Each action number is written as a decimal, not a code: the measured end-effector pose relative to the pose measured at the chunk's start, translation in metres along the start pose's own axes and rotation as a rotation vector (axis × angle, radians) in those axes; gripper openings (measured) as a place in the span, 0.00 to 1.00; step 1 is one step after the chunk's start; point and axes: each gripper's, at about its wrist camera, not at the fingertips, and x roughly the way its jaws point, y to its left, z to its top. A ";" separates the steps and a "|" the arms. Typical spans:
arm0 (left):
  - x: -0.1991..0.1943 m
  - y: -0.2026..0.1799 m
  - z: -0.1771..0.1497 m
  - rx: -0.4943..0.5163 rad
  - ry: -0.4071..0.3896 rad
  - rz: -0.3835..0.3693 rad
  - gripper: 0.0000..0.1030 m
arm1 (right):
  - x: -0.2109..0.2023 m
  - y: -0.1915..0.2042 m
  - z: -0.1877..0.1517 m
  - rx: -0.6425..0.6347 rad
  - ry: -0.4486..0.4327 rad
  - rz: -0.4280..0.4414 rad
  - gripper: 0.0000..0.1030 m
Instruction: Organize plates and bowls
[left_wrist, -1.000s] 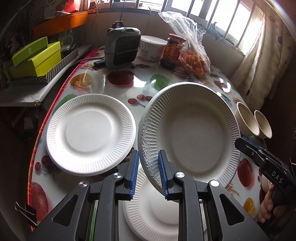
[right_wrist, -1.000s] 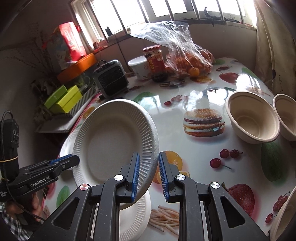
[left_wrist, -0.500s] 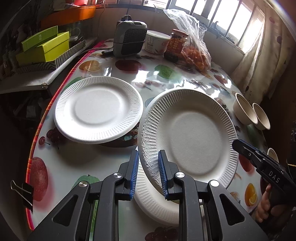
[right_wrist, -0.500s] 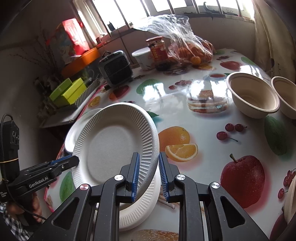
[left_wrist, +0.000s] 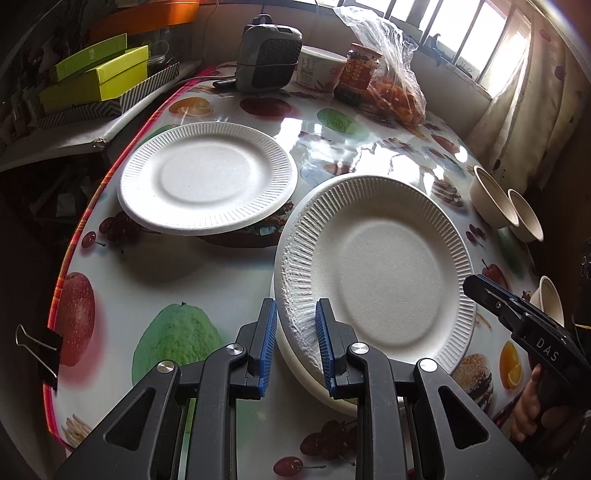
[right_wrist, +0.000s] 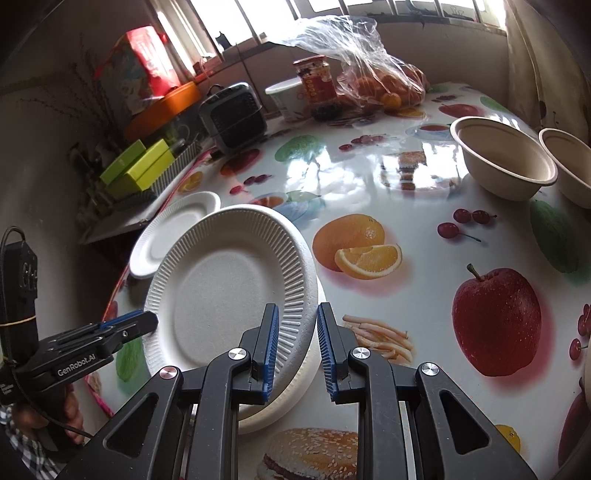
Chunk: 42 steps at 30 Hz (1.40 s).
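White plate (left_wrist: 384, 269) rim between both grippers' parted fingers (left_wrist: 266, 339), unclamped, above another plate (right_wrist: 295, 384).

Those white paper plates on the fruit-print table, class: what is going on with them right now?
A person with a handheld gripper in each hand is stacking plates. The left gripper and the right gripper each straddle an edge of one ribbed white paper plate, tilted just above another white plate lying on the fruit-print tablecloth. A third white plate lies apart to the left. Two beige paper bowls wait untouched to the right.
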 end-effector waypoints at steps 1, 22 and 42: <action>0.001 0.000 -0.001 -0.002 0.003 0.001 0.22 | 0.001 0.000 -0.001 0.000 0.003 0.000 0.20; 0.004 0.003 -0.009 -0.007 0.022 0.003 0.22 | 0.005 0.001 -0.010 -0.005 0.021 -0.019 0.20; 0.005 0.003 -0.009 -0.011 0.019 0.005 0.23 | 0.006 -0.003 -0.012 -0.007 0.017 -0.022 0.27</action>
